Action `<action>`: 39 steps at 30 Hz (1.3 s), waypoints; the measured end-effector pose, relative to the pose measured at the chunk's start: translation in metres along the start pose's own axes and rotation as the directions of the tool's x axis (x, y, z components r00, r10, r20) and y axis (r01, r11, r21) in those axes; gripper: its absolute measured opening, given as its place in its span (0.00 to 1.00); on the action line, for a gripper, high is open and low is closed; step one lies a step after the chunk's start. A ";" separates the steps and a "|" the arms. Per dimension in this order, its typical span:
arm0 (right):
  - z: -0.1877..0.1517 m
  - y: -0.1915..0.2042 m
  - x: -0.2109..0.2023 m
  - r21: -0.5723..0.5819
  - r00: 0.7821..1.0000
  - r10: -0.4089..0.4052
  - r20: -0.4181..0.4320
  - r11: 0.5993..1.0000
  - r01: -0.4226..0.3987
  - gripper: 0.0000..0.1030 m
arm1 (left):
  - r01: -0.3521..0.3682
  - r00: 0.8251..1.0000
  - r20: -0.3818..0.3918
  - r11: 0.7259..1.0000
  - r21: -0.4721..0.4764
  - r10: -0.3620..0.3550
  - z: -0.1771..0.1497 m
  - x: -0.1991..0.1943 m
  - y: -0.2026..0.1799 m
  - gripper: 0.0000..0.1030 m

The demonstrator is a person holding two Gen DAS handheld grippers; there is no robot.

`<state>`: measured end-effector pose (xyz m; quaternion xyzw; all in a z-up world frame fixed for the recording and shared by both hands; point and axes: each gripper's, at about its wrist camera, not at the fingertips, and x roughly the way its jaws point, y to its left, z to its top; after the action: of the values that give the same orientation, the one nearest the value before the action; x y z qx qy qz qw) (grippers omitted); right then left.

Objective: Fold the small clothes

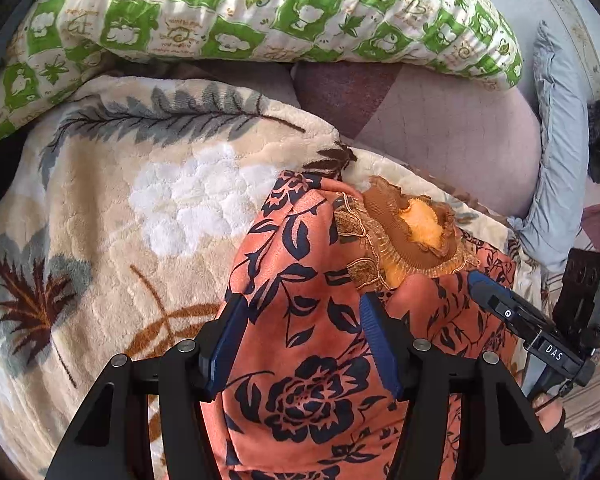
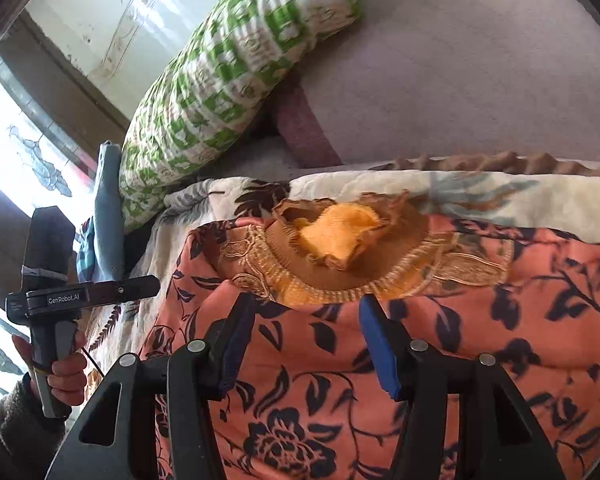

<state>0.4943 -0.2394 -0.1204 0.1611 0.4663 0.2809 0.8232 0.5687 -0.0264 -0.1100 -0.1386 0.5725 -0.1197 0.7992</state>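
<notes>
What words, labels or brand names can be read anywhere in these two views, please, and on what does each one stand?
"DAS": white letters on the black body of the right gripper, seen from the left wrist camera.
"GenRobot.AI": on the black body of the left gripper, seen from the right wrist camera.
Brown script printed on the green and white pillow: too small and distorted to read.

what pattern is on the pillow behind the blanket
Green and cream squares with leaves on the pillow, clearest in the left wrist view.
</notes>
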 end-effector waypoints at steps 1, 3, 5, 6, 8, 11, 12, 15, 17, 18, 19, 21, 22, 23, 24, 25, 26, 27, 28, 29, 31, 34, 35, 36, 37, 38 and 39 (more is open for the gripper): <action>0.002 0.005 0.009 -0.018 1.000 -0.006 -0.005 1.000 0.005 0.56 | -0.003 1.000 -0.010 1.000 0.010 0.003 0.003 0.006 -0.001 0.56; 0.001 0.013 0.028 -0.045 0.999 0.021 -0.048 0.999 -0.023 0.60 | 0.003 0.999 -0.036 1.000 0.021 -0.002 0.005 0.018 -0.001 0.56; -0.004 0.020 0.041 -0.081 0.991 0.077 -0.112 0.993 -0.086 0.59 | 0.000 1.000 -0.020 1.000 0.030 0.001 0.005 0.026 0.002 0.53; -0.009 0.028 0.043 -0.142 0.990 0.057 -0.126 0.987 -0.074 0.56 | -0.010 1.000 -0.002 0.999 0.041 0.010 0.003 0.028 0.003 0.49; -0.020 0.048 0.045 -0.311 0.992 -0.050 -0.120 0.950 0.010 0.27 | -0.055 0.998 0.023 0.997 0.062 0.054 -0.001 0.032 0.006 0.14; -0.017 0.061 0.031 -0.356 0.995 -0.100 -0.029 0.931 0.083 0.03 | -0.048 0.996 0.074 0.999 0.011 0.047 -0.003 0.023 0.018 0.06; -0.011 0.063 0.021 -0.341 0.996 -0.085 0.019 0.936 0.087 0.03 | -0.053 0.992 0.112 0.999 -0.004 0.053 -0.003 0.018 0.022 0.06; 0.007 0.063 0.021 -0.285 0.995 -0.077 0.064 0.954 0.093 0.03 | -0.117 0.981 0.147 0.991 -0.070 0.126 -0.002 0.016 0.039 0.05; 0.010 0.059 0.041 -0.279 0.990 -0.138 0.023 0.950 0.139 0.03 | -0.132 0.981 0.123 0.983 -0.128 0.148 -0.003 0.017 0.056 0.05; 0.008 0.057 0.055 -0.285 0.975 -0.220 0.007 0.935 0.213 0.04 | -0.141 0.980 0.120 0.979 -0.149 0.159 -0.003 0.018 0.062 0.05; 0.005 0.053 0.066 -0.283 0.964 -0.266 -0.019 0.926 0.250 0.08 | -0.149 0.978 0.124 0.975 -0.167 0.170 -0.003 0.015 0.066 0.05; -0.001 0.048 0.066 -0.249 0.963 -0.270 -0.019 0.934 0.257 0.09 | -0.117 0.980 0.139 0.975 -0.189 0.145 -0.005 0.006 0.071 0.05; -0.003 0.045 0.056 -0.213 0.970 -0.241 0.006 0.948 0.237 0.10 | -0.100 0.981 0.145 0.977 -0.190 0.129 -0.006 0.001 0.071 0.05; -0.005 0.040 0.042 -0.165 0.976 -0.214 0.029 0.962 0.216 0.12 | -0.089 0.982 0.148 0.979 -0.182 0.116 -0.007 -0.005 0.067 0.06; -0.007 0.033 0.024 -0.107 0.982 -0.183 0.052 0.976 0.187 0.23 | -0.069 0.985 0.146 0.984 -0.167 0.093 -0.009 -0.011 0.063 0.07; -0.011 0.023 0.003 -0.049 0.985 -0.155 0.080 0.986 0.159 0.34 | -0.043 0.988 0.140 0.987 -0.156 0.065 -0.013 -0.021 0.059 0.09; -0.015 0.012 -0.018 0.004 0.983 -0.144 0.111 0.990 0.144 0.36 | -0.010 0.990 0.136 0.989 -0.145 0.030 -0.018 -0.028 0.053 0.13; -0.023 -0.002 -0.042 0.057 0.980 -0.140 0.144 0.990 0.133 0.37 | 0.022 0.991 0.130 0.991 -0.132 -0.005 -0.025 -0.033 0.046 0.16; -0.031 -0.018 -0.066 0.111 0.974 -0.150 0.170 0.985 0.133 0.38 | 0.057 0.991 0.128 0.991 -0.123 -0.042 -0.035 -0.039 0.041 0.25; -0.041 -0.036 -0.089 0.168 0.965 -0.181 0.192 0.974 0.149 0.39 | 0.098 0.987 0.141 0.988 -0.123 -0.080 -0.047 -0.048 0.037 0.31; -0.064 -0.071 -0.129 0.259 0.936 -0.270 0.224 0.943 0.210 0.46 | 0.191 0.971 0.172 0.973 -0.132 -0.168 -0.074 -0.059 0.031 0.41; -0.090 -0.114 -0.153 0.380 0.923 -0.338 0.184 0.890 0.251 0.47 | 0.289 0.949 0.184 0.941 -0.173 -0.258 -0.110 -0.055 0.028 0.48; -0.097 -0.124 -0.153 0.410 0.930 -0.327 0.168 0.881 0.236 0.47 | 0.309 0.944 0.179 0.931 -0.194 -0.276 -0.119 -0.050 0.030 0.49; -0.102 -0.130 -0.151 0.429 0.932 -0.327 0.157 0.872 0.234 0.47 | 0.317 0.944 0.172 0.922 -0.224 -0.283 -0.125 -0.044 0.033 0.49; -0.105 -0.132 -0.147 0.431 0.931 -0.332 0.151 0.870 0.240 0.47 | 0.322 0.944 0.167 0.910 -0.261 -0.286 -0.131 -0.037 0.040 0.49; -0.106 -0.132 -0.142 0.420 0.932 -0.334 0.143 0.873 0.248 0.47 | 0.321 0.945 0.161 0.897 -0.306 -0.283 -0.134 -0.030 0.046 0.49; -0.106 -0.129 -0.135 0.406 0.930 -0.340 0.138 0.876 0.260 0.47 | 0.320 0.947 0.155 0.877 -0.357 -0.282 -0.135 -0.022 0.055 0.49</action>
<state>0.3882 -0.4235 -0.1510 0.2712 0.4441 0.0354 0.8532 0.4357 0.0208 -0.1515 -0.3829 0.5163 -0.1232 0.7560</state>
